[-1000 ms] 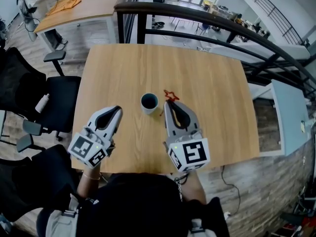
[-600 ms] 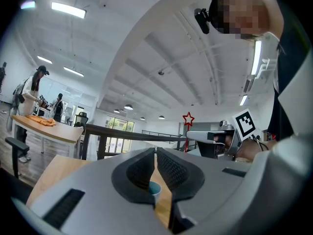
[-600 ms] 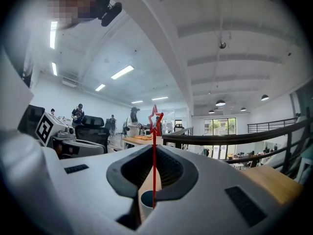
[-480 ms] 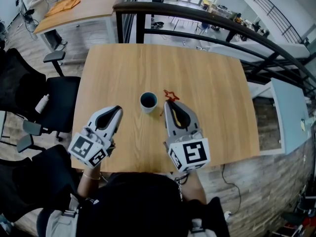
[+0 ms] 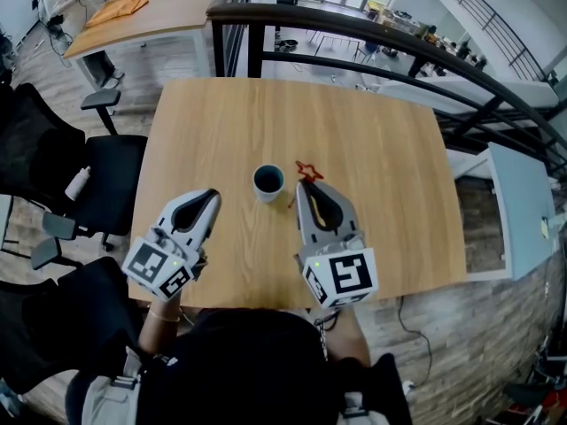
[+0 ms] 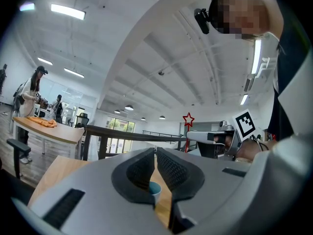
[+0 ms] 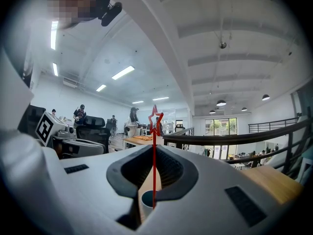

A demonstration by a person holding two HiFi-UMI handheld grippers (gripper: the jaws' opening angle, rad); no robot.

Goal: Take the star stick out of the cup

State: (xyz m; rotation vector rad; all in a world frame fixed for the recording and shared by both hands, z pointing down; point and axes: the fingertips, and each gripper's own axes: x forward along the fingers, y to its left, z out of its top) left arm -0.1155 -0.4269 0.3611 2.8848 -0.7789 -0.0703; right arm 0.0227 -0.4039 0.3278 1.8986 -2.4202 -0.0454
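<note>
Since the right gripper (image 5: 306,187) has its jaws pressed together on the thin red shaft of the star stick (image 7: 153,160), with the star standing upright above the jaw tips, the step in hand looks like the end of the lift-out rather than the reach. In the head view the stick sits just to the right of the cup (image 5: 268,182), its lower end beside the cup's wall rather than inside the dark opening, so the stick appears to be clear of the cup; whether its tip touches the wooden table (image 5: 372,140) cannot be told. The cup itself stands upright near the table's middle, between the two grippers. The left gripper (image 5: 209,198) hangs to the cup's left, apart from it, its jaws drawn close together with only a slit between them and nothing in that slit. The next move probably calls for carrying the stick away from the cup, keeping the pinch firm so the slim shaft does not pivot, then laying it on bare tabletop and spreading the jaws.
</note>
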